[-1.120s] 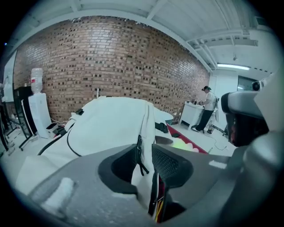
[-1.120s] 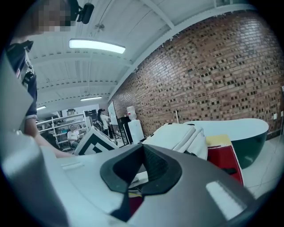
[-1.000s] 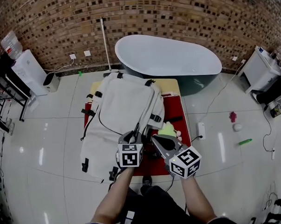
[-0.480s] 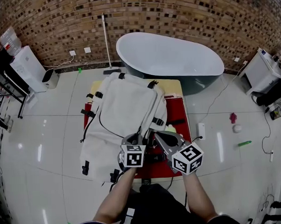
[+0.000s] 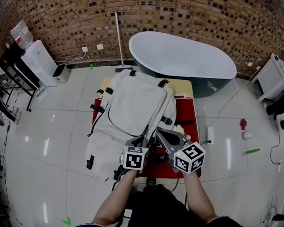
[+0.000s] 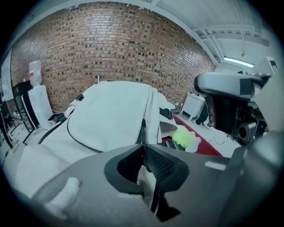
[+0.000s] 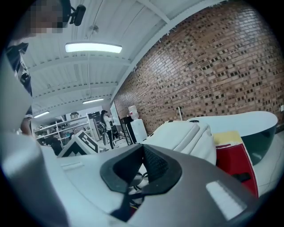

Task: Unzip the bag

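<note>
A big off-white backpack (image 5: 132, 108) lies on a red mat (image 5: 185, 114), its dark side zipper (image 6: 143, 126) running toward me. My left gripper (image 5: 141, 140) is at the bag's near end. In the left gripper view its jaws (image 6: 143, 148) are closing, and the pads pinch the dark zipper pull at the zipper's near end. My right gripper (image 5: 161, 134) hovers just to the right, by the bag's side edge. In the right gripper view its pads (image 7: 143, 150) meet with nothing seen between them, and the backpack (image 7: 186, 133) lies ahead.
A yellow-green fluffy thing (image 6: 186, 136) and a small black object lie on the mat beside the bag. A grey-green bathtub (image 5: 182, 57) stands behind, before a brick wall. Small items and cables are scattered on the glossy floor (image 5: 246, 134) to the right.
My left gripper's jaws have come together at the zipper's near end. The right gripper has shifted slightly up and left, hiding most of the green thing.
</note>
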`<action>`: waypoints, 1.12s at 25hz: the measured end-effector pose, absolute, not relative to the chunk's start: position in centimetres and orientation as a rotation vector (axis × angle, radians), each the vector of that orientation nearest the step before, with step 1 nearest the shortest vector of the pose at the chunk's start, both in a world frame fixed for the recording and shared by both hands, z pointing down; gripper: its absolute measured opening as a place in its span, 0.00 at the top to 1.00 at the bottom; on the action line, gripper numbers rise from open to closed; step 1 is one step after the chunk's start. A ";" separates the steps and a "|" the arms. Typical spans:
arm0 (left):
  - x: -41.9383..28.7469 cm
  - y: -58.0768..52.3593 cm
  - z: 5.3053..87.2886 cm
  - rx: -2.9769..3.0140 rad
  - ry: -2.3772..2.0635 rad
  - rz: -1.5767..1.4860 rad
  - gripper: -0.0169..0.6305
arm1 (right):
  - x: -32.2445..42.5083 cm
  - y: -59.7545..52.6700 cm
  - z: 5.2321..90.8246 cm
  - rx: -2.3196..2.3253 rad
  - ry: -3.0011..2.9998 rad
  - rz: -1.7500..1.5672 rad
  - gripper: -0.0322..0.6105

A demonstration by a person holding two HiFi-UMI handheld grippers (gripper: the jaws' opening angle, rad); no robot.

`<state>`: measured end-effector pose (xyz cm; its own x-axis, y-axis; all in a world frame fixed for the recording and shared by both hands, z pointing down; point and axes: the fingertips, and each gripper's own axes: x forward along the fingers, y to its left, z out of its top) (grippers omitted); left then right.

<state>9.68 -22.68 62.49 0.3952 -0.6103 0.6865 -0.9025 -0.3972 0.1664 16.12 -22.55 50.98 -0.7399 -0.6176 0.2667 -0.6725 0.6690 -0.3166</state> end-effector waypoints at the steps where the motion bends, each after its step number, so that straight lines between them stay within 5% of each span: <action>1: 9.6 -22.4 62.3 2.125 -1.284 0.733 0.93 | 16.0 -22.5 51.0 1.059 -2.750 0.608 0.94; 28: 2.7 -20.1 61.7 2.125 -1.230 0.885 0.94 | 10.8 -21.5 51.4 0.940 -2.761 0.571 0.94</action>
<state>2.70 -20.10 61.72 0.3724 -0.5422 0.7532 -0.8862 -0.4487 0.1152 10.80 -21.46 51.37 -0.7868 -0.5512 0.2777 -0.6161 0.7280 -0.3008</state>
